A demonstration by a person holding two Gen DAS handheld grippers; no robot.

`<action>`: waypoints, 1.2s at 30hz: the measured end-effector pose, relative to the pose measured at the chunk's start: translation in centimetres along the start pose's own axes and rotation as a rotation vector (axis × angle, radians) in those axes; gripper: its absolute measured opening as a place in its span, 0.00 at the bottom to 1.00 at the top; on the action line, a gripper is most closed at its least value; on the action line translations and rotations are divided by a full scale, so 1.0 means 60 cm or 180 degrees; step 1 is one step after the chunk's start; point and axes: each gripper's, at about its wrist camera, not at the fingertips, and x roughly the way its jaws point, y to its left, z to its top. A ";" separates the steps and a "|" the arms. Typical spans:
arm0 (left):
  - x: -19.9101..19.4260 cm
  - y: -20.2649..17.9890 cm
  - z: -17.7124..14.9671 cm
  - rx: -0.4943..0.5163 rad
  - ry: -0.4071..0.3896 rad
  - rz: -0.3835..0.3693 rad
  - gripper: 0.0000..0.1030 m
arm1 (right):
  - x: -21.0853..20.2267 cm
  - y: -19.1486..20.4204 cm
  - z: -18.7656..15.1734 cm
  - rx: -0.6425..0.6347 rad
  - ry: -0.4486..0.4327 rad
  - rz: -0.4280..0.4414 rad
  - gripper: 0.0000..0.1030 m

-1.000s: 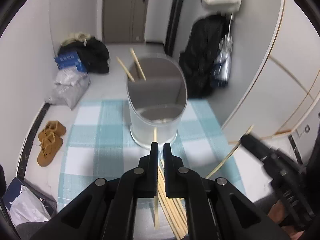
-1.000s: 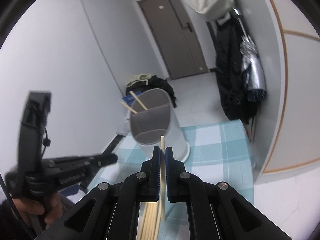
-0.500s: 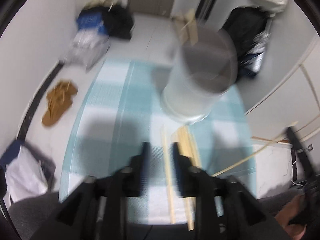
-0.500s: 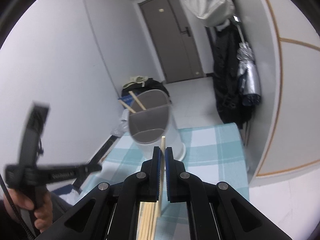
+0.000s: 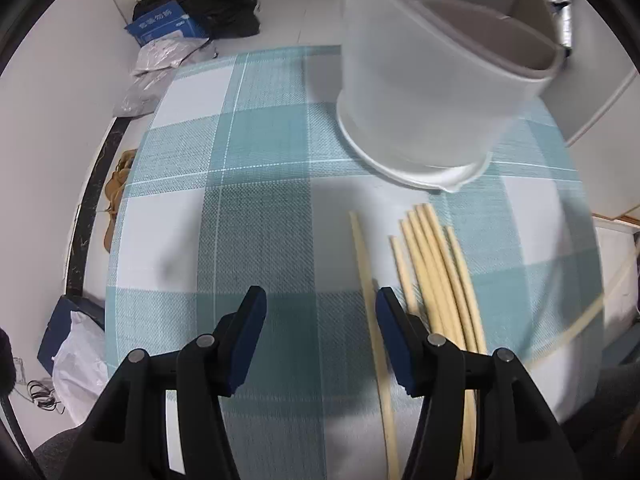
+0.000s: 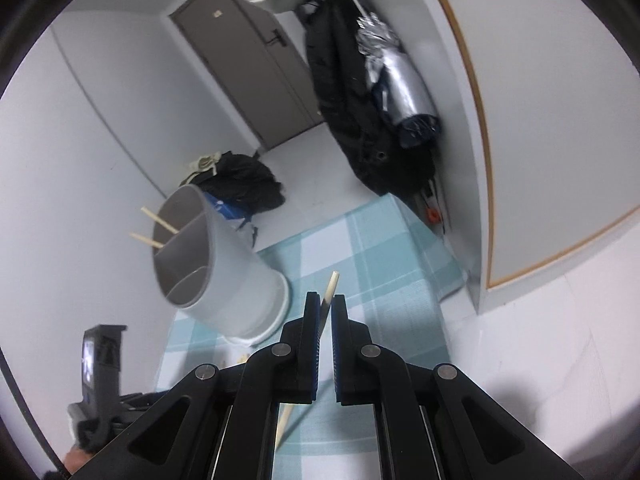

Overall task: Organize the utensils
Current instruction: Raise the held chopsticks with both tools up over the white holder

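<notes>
The left gripper [image 5: 318, 304] is shown with its jaws spread wide and nothing between them, low over a teal-and-white checked tablecloth [image 5: 224, 184]. A single chopstick [image 5: 370, 292] is seen lying on the cloth just inside the right-hand finger, and a bundle of chopsticks [image 5: 436, 276] is laid side by side immediately to its right. Beyond these, at the far right of the cloth, a white divided utensil holder [image 5: 424, 92] is stood. In the right wrist view, the right gripper [image 6: 327, 306] is shown clamped on one chopstick [image 6: 330, 286], whose tip projects beyond the fingertips and whose shaft runs down and to the left below the fingers. The utensil holder [image 6: 224, 276] appears to the left of the gripper, with two chopsticks [image 6: 156, 228] leaning out of its far compartment. A dark door [image 6: 248, 68] is seen in the far wall.
</notes>
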 end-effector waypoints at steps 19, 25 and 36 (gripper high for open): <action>0.006 -0.006 0.023 -0.0102 0.0027 -0.0082 0.01 | 0.020 0.023 0.000 -0.0089 0.0078 0.0147 0.04; -0.070 0.002 0.012 -0.0157 -0.0513 -0.0309 0.01 | -0.004 0.054 -0.005 -0.0322 -0.0077 0.0189 0.03; -0.247 -0.007 -0.061 0.0073 -0.1637 -0.0602 0.01 | -0.058 0.123 -0.034 -0.0957 -0.0353 0.0207 0.03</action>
